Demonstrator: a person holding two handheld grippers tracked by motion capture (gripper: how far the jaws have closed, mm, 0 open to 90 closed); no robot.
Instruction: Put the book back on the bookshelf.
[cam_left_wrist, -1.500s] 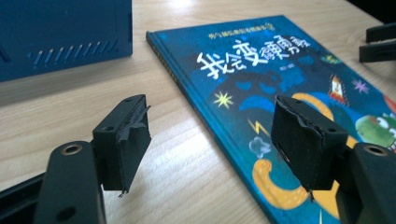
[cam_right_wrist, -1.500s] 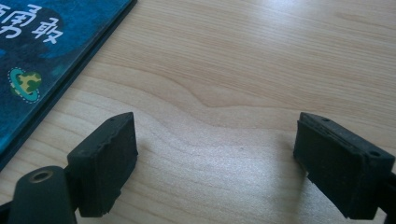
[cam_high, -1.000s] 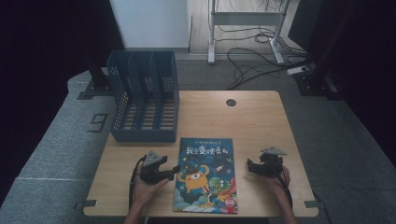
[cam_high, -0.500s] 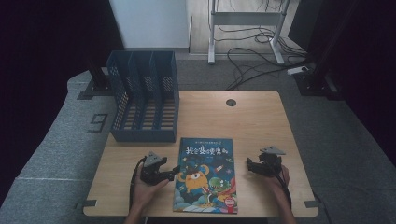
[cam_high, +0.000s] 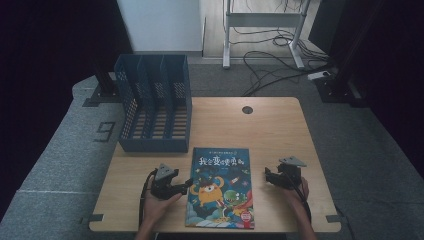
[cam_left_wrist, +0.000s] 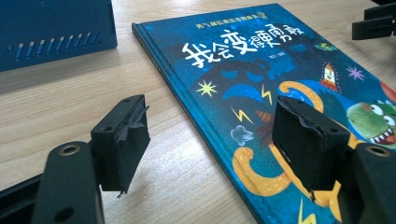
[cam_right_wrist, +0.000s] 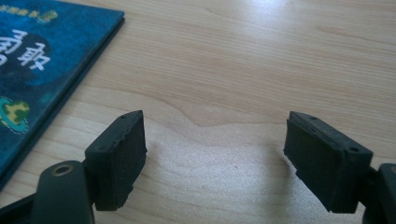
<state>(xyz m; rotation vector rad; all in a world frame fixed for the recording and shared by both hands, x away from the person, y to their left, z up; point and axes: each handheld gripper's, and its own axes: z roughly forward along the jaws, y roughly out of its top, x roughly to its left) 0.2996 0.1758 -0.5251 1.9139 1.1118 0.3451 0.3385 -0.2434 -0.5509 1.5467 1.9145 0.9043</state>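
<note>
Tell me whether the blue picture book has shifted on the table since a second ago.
No. The blue hardcover picture book lies where it did, equally far below the dark blue plastic file rack.

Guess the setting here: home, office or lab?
Most likely a lab or recording room: a lone wooden table on grey floor, loose cables around a metal stand, dark curtains, and only a file rack and picture book laid out.

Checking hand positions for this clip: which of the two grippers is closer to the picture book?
The left gripper: its jaws straddle the picture book's left edge, while the right gripper sits apart on bare table.
</note>
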